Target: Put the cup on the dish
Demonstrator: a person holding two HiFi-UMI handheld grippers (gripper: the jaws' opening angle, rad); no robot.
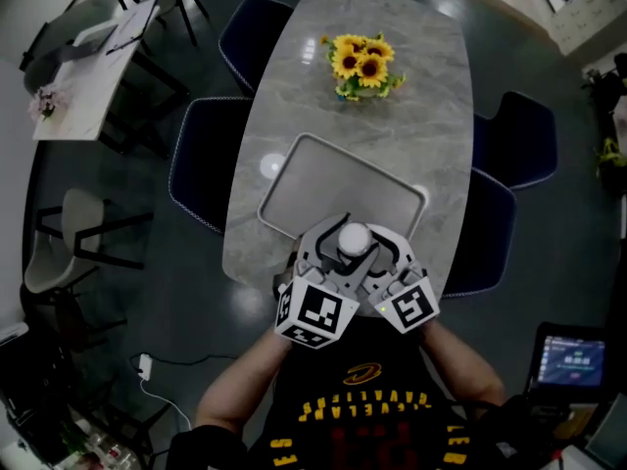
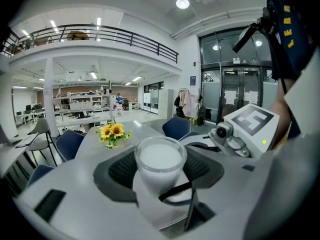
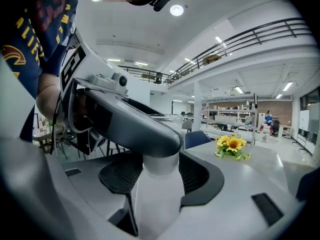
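**Item 1, left tongs** [image 2: 160, 170]. In your left hand, clenched on the cup. Both dark ribbed pads [image 2: 117, 171] press on its sides. The tips point forward and slightly down.

**Item 2, right tongs** [image 3: 161, 176]. In your right hand, also clenched on the cup, one pad on each side of its body. They lie just beside your left tongs, coming in at an angle from the right. One arm of the left tongs crosses above the upper part of the cup in the right gripper view.

**Item 3, cup** [image 1: 353, 237]. Pale and round, white inside, with a clear rim. It stands upright between both pairs of jaws, at the point where the two sets of tips meet. From the head view it sits over the near edge of the dish. Its base is hidden, so I cannot tell whether it rests on the dish or hangs above it.

**Item 4, dish** [image 1: 294, 179]. A grey rectangular tray with a raised rim, lying directly ahead of the tips and turned at a slant.

**Item 5, table** [image 1: 431, 96]. Grey marbled top, under and ahead of both tongs.

**Item 6, sunflowers** [image 1: 361, 65]. A small bunch well ahead of the tips, beyond the dish.

**Item 7, chairs** [image 1: 201, 164]. Dark blue, along the table to the left and right of the tongs.
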